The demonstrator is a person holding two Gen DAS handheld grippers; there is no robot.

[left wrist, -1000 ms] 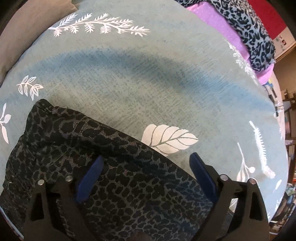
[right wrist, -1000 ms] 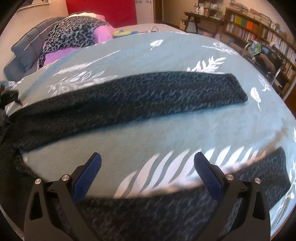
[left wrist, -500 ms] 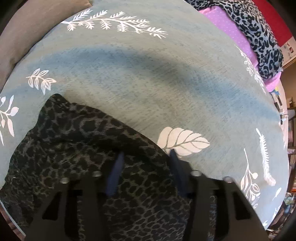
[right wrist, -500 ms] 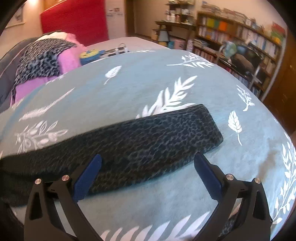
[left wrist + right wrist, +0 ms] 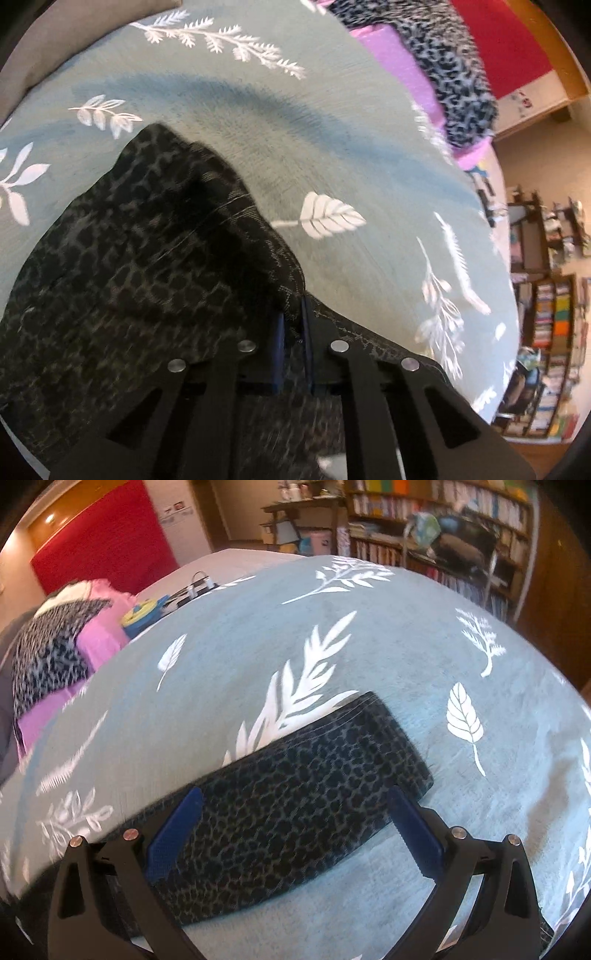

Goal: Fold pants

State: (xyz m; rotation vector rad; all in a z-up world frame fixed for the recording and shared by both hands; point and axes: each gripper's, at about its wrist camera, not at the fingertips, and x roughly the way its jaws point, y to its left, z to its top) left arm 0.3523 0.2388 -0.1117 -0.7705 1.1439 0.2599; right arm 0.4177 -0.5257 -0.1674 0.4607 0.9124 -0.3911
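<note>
The dark leopard-print pants point(image 5: 147, 266) lie on a teal bedspread with white leaves point(image 5: 332, 155). In the left wrist view my left gripper point(image 5: 293, 325) is shut on a raised fold of the pants near the waist end, and the cloth tents up from the bed. In the right wrist view one pant leg point(image 5: 295, 805) lies flat, its hem end at the right. My right gripper point(image 5: 291, 830) is open and empty, its blue pads point(image 5: 173, 834) on either side above the leg near the hem.
A pile of pink and leopard-print clothes point(image 5: 59, 653) lies at the far side of the bed point(image 5: 406, 635). A yellow and blue object point(image 5: 142, 613) and cables lie beyond it. Bookshelves point(image 5: 424, 513) and a chair stand past the bed's edge.
My left gripper has closed on the pants fabric and lifted it. My right gripper has moved along the pant leg toward its hem end and stays open.
</note>
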